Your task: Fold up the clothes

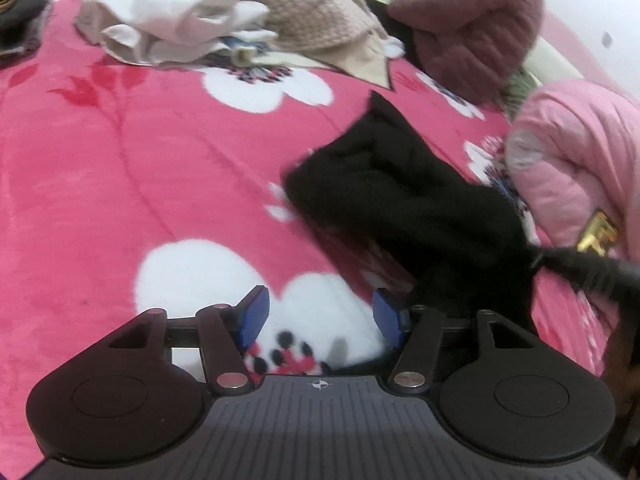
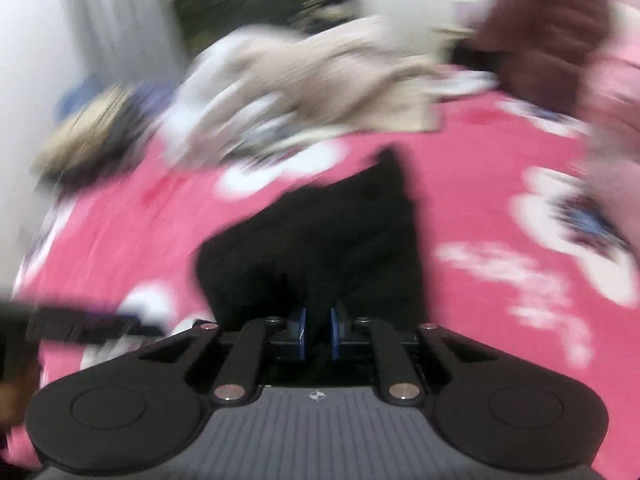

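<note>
A black garment (image 1: 400, 196) lies bunched on the pink floral blanket (image 1: 140, 168), to the right of centre in the left wrist view. My left gripper (image 1: 320, 320) is open over a white flower of the blanket, just left of the garment's near edge, with nothing between its blue pads (image 1: 256, 316). In the blurred right wrist view the same black garment (image 2: 320, 240) stretches away from my right gripper (image 2: 318, 332), whose blue pads (image 2: 301, 332) stand close together with black cloth pinched between them. The right gripper's body (image 1: 592, 272) shows at the right edge of the left view.
A heap of white and beige clothes (image 1: 224, 12) lies at the blanket's far side, with a maroon padded jacket (image 1: 480, 28) behind it on the right. A pink padded jacket (image 1: 580, 160) sits at the right edge. Dark folded items (image 1: 20, 0) are at the far left corner.
</note>
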